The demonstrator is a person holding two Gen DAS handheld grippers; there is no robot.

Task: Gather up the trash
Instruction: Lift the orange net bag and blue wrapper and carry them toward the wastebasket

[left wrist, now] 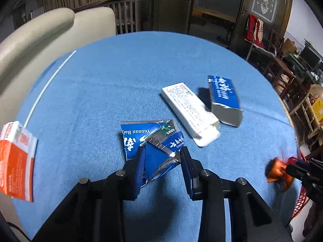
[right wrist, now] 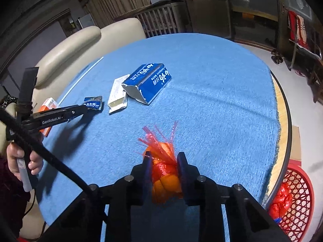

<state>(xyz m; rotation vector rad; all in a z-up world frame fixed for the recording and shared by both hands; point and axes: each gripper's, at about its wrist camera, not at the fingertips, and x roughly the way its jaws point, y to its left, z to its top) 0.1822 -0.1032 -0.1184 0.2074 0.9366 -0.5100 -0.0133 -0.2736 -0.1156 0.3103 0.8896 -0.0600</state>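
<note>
The left tool (left wrist: 162, 153) is pointing steeply down over the near left part of the worktop (left wrist: 121, 76), its two blue-padded fingers (left wrist: 141, 159) pressing in on a crumpled blue carton piece (left wrist: 159, 151). A hand (right wrist: 22, 157) at the worktop's left edge is gripping this tool's handle, fingers curled around it, a dark sleeve showing below. The right tool (right wrist: 164, 159) is angling down near the worktop's near edge, its jaws squeezing a bunched orange-red net bag (right wrist: 164, 173) tightly between them.
</note>
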